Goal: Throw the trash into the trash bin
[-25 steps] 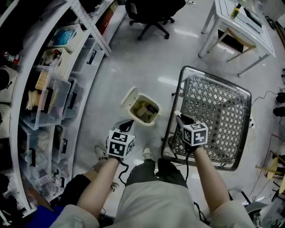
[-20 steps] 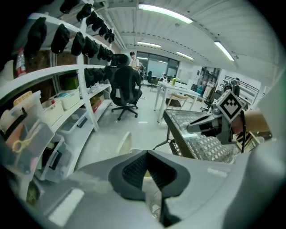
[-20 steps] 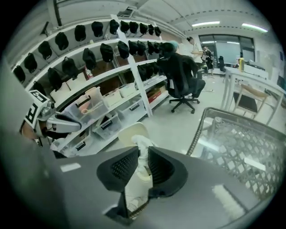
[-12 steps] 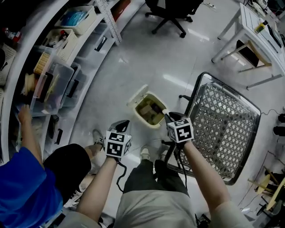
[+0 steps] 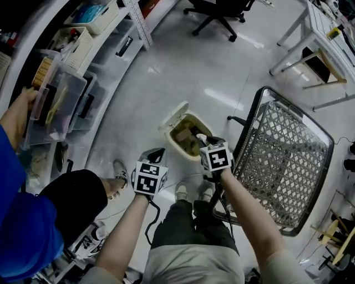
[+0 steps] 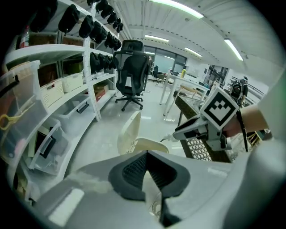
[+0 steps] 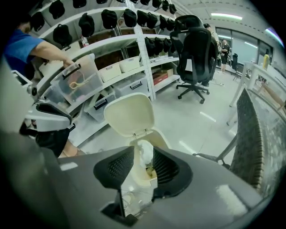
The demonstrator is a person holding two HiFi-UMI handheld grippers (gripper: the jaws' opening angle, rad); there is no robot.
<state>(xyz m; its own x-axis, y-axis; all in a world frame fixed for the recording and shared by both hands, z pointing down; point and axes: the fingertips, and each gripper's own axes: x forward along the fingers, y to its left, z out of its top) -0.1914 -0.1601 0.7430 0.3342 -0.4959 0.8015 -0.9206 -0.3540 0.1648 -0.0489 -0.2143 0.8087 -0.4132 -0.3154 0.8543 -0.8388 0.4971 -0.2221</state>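
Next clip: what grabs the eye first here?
The open cream trash bin on the floor, centre, with the right gripper above it, jaws opening around crumpled white trash. A metal mesh cart stands to its right; at left, a person in blue touches a shelf box.

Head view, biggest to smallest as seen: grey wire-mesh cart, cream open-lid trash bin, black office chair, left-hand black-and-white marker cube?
1. Grey wire-mesh cart.
2. Cream open-lid trash bin and black office chair: about alike; the frame crops the chair.
3. Left-hand black-and-white marker cube, though nearest.
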